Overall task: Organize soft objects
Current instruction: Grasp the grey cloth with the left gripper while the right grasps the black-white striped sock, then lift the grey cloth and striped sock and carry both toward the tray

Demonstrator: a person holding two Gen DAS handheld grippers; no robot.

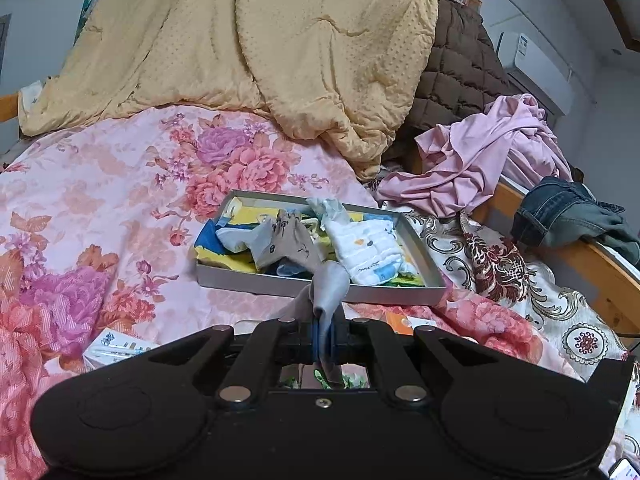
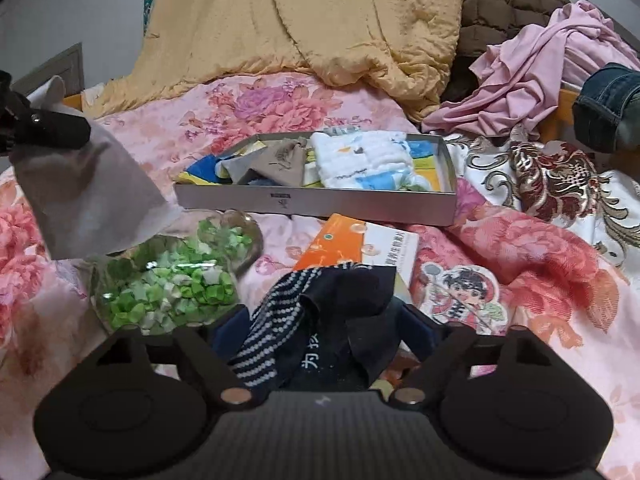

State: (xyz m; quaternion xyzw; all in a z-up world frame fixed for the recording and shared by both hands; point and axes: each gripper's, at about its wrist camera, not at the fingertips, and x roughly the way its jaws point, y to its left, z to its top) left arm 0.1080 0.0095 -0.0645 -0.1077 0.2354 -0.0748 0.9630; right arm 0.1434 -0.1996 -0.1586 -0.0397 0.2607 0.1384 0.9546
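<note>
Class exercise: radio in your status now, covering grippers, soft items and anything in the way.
Left gripper shut on grey cloth. Right gripper open around dark striped sock, grip unclear. Tray ahead, part filled. Glass jar and orange box in between.

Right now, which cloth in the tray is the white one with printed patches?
The folded white quilted cloth at the tray's right; the beige pouch lies left.

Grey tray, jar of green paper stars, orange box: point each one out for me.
Grey tray [image 2: 320, 204], right wrist view, its near wall.
Jar of green paper stars [image 2: 176, 280], right wrist view, its glass side.
Orange box [image 2: 332, 240], right wrist view, its orange face.
</note>
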